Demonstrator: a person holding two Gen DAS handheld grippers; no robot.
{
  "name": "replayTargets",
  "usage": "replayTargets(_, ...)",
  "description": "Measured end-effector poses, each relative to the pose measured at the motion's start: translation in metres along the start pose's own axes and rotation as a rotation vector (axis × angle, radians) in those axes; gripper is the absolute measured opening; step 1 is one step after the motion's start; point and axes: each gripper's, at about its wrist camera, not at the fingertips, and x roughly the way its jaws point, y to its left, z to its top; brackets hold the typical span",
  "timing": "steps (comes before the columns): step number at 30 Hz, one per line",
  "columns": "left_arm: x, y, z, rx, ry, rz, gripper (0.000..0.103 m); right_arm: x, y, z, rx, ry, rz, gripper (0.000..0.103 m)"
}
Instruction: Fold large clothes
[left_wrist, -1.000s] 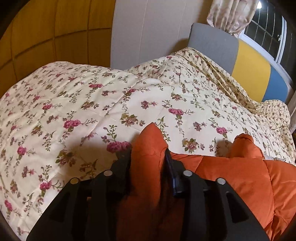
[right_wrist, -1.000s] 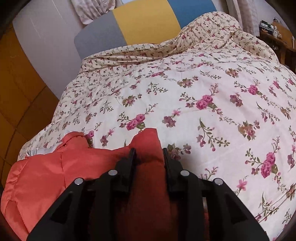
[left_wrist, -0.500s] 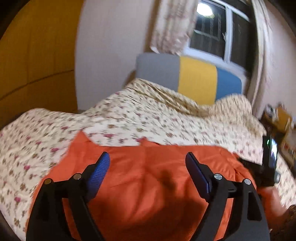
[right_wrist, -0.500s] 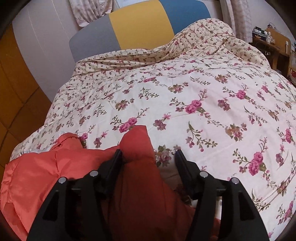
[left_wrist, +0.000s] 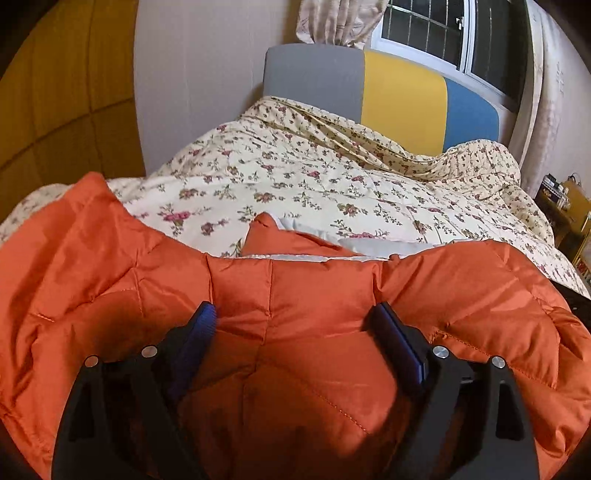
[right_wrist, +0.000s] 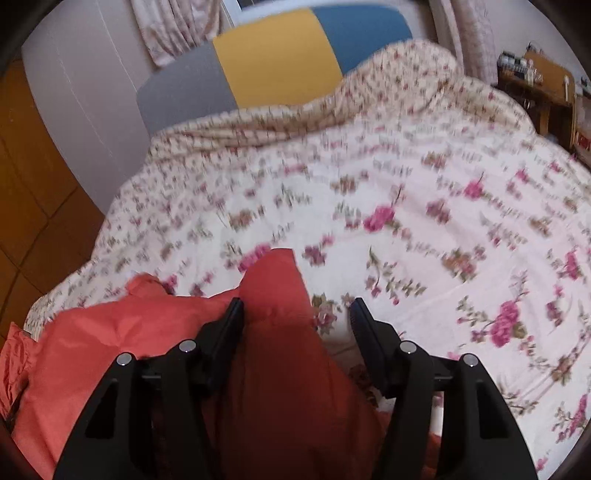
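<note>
An orange quilted puffer jacket (left_wrist: 303, 295) lies on a floral bedspread (left_wrist: 314, 181), with its pale lining (left_wrist: 373, 245) showing at the far edge. My left gripper (left_wrist: 295, 325) is open, its blue-padded fingers (left_wrist: 399, 339) spread wide just above the jacket's middle. In the right wrist view the jacket (right_wrist: 122, 339) lies at the lower left with a corner (right_wrist: 275, 295) sticking up between the fingers. My right gripper (right_wrist: 295, 321) is open; the corner lies loose by its left finger (right_wrist: 229, 332).
A grey, yellow and blue headboard (left_wrist: 399, 92) stands at the far end under a barred window (left_wrist: 443, 29) with a curtain (left_wrist: 332, 22). A wooden wall (left_wrist: 55, 92) runs along the left. Cluttered wooden furniture (right_wrist: 539, 85) stands at the right of the bed.
Both grippers have let go of the jacket and opened. The left one has drawn back and turned towards the headboard, over the jacket's middle. The right one has opened wider and is moving.
</note>
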Motion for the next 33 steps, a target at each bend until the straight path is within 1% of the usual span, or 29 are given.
replayTargets(1,0.000,0.000,0.000,-0.002,0.003,-0.002,0.087,-0.015,0.001,0.000,-0.007,-0.053,0.008,0.060)
replayTargets(3,-0.002,-0.001,0.001,-0.004,0.020,0.001,0.090,-0.039,0.006,-0.002,-0.029,-0.119,0.023,0.060)
replayTargets(4,-0.006,-0.001,0.002,-0.002,0.036,0.010,0.091,-0.057,0.011,-0.005,-0.044,-0.150,0.062,0.060)
replayTargets(6,-0.019,0.001,0.003,-0.004,0.045,0.002,0.092,-0.086,0.023,-0.012,-0.085,-0.157,0.174,0.059)
replayTargets(7,-0.028,0.003,0.003,-0.014,0.040,-0.011,0.092,-0.095,0.030,-0.015,-0.113,-0.155,0.212,0.059)
replayTargets(9,-0.055,0.013,0.001,-0.058,-0.014,-0.016,0.092,-0.108,0.048,-0.023,-0.197,-0.146,0.270,0.058)
replayTargets(10,-0.060,0.014,0.000,-0.067,-0.032,-0.009,0.092,-0.111,0.061,-0.029,-0.261,-0.133,0.291,0.058)
replayTargets(11,-0.068,0.017,0.001,-0.070,-0.057,0.013,0.092,-0.108,0.073,-0.034,-0.315,-0.111,0.307,0.057)
replayTargets(12,-0.068,0.016,0.003,-0.055,-0.062,0.026,0.092,-0.100,0.087,-0.039,-0.374,-0.076,0.319,0.052)
replayTargets(13,-0.065,0.014,0.006,-0.015,-0.058,0.050,0.092,-0.092,0.096,-0.042,-0.405,-0.051,0.318,0.048)
replayTargets(14,-0.060,0.011,0.009,0.022,-0.054,0.073,0.092,-0.077,0.106,-0.043,-0.440,-0.010,0.311,0.043)
replayTargets(15,-0.051,0.007,0.014,0.077,-0.049,0.106,0.092,-0.061,0.116,-0.042,-0.464,0.034,0.291,0.043)
replayTargets(16,-0.044,0.005,0.017,0.111,-0.040,0.121,0.092,-0.049,0.122,-0.042,-0.476,0.062,0.274,0.043)
replayTargets(17,-0.032,0.003,0.021,0.149,-0.014,0.133,0.092,-0.024,0.129,-0.038,-0.488,0.098,0.239,0.043)
replayTargets(18,-0.020,0.005,0.023,0.156,0.013,0.136,0.092,-0.016,0.128,-0.038,-0.479,0.103,0.237,0.043)
replayTargets(19,-0.012,0.009,0.024,0.143,0.026,0.129,0.092,-0.010,0.126,-0.038,-0.462,0.108,0.243,0.044)
replayTargets(21,0.002,0.023,0.022,0.067,0.044,0.075,0.097,-0.001,0.119,-0.040,-0.417,0.106,0.266,0.044)
replayTargets(23,0.010,0.033,0.020,0.010,0.042,0.025,0.099,0.002,0.113,-0.043,-0.395,0.088,0.282,0.044)
replayTargets(24,0.011,0.035,0.019,0.003,0.037,0.016,0.099,0.002,0.112,-0.043,-0.392,0.084,0.283,0.044)
replayTargets(26,0.013,0.033,0.016,0.008,0.027,0.021,0.100,0.003,0.114,-0.045,-0.400,0.075,0.272,0.044)
replayTargets(33,0.015,0.035,0.013,-0.010,0.032,-0.002,0.099,-0.003,0.114,-0.048,-0.412,0.054,0.260,0.046)
